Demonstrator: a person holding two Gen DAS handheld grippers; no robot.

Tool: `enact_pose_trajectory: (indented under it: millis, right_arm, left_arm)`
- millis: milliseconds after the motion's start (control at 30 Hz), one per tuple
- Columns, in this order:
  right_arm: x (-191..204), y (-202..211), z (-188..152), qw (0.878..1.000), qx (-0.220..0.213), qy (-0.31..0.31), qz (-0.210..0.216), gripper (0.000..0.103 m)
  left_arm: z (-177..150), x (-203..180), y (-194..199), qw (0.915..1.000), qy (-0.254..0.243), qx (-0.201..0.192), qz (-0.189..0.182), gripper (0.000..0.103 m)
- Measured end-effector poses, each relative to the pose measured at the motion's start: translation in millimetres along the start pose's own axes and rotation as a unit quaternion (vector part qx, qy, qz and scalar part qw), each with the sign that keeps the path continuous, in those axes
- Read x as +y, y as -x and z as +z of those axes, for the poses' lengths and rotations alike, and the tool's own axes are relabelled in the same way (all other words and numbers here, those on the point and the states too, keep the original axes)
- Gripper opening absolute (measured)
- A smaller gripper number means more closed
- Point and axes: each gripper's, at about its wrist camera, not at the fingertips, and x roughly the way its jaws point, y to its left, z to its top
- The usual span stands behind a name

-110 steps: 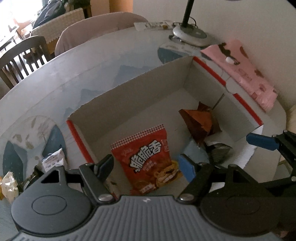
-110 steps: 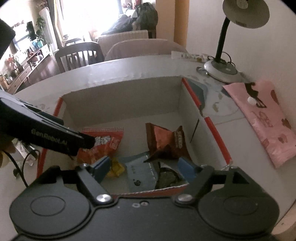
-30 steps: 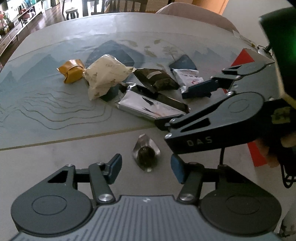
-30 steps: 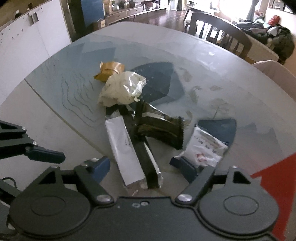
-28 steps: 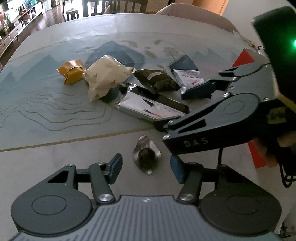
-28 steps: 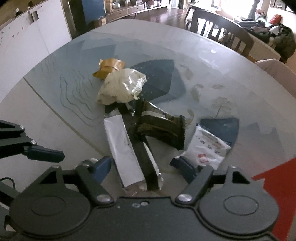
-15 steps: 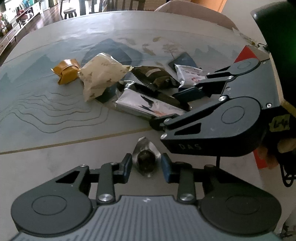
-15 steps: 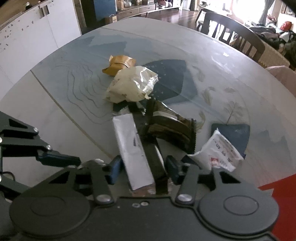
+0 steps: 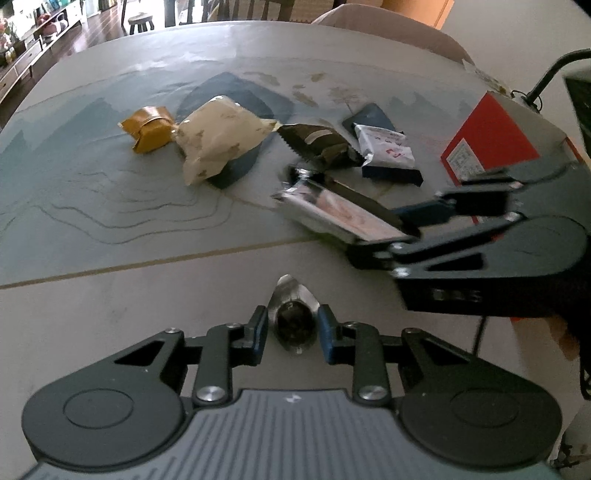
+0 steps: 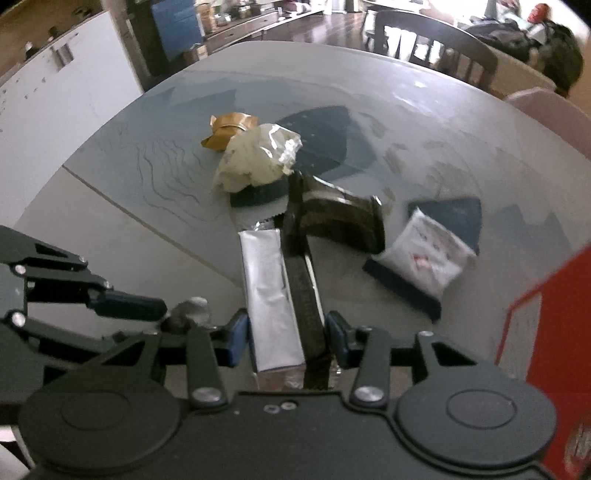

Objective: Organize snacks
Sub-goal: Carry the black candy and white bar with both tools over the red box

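A small clear-wrapped dark candy [image 9: 295, 321] lies on the grey table [image 9: 110, 258]. My left gripper [image 9: 291, 326] straddles it, its jaws closing, with both blue pads against the wrapper. My right gripper [image 10: 284, 332] is also closing, on the near end of a long silver and black packet [image 10: 271, 295]. In the left wrist view that silver packet [image 9: 332, 210] sticks out of the right gripper [image 9: 399, 236], tilted and blurred. Beyond it lie a cream bag [image 9: 218, 147], a gold-wrapped snack [image 9: 149, 127], a dark green packet [image 9: 317, 144] and a white packet [image 9: 386, 146].
A red and grey cardboard box [image 9: 484, 144] stands at the right, close to the right gripper. A lamp stem [image 9: 554, 70] rises behind it. Chairs [image 10: 436, 29] stand along the table's far edge. A bare stretch of tabletop lies left of the candy.
Both grippers have left the box for the loose snacks. The left jaws have narrowed onto the candy. The right jaws have narrowed onto the silver packet, which has shifted right.
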Motion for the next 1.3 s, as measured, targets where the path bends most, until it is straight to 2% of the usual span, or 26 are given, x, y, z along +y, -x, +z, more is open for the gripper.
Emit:
enact_pose_trajectory:
  millis: [267,633,933,1300]
  right_arm:
    - [8,29,-23,0.999,-0.011,-0.037,-0.004,0.042]
    - [20,81,-49,0.995,-0.047,-0.081,-0.038,0.041]
    - [11,132,-61,0.986,-0.084,-0.118,-0.080,0.041]
    - [-35,174,-81,0.966,-0.127,-0.178,-0.136,0.041]
  left_arm:
    - [-10,7,12,0.9999,0.010,-0.001,-0.010,0.028]
    - [-14,-5,44,0.9996,-0.003,-0.011,-0.026,0.028]
    - [7,-38,83,0.9975,-0.032,-0.033,-0.054,0.028]
    - [42,-102,99,0.9892,-0.097,-0.068,-0.086,0.028]
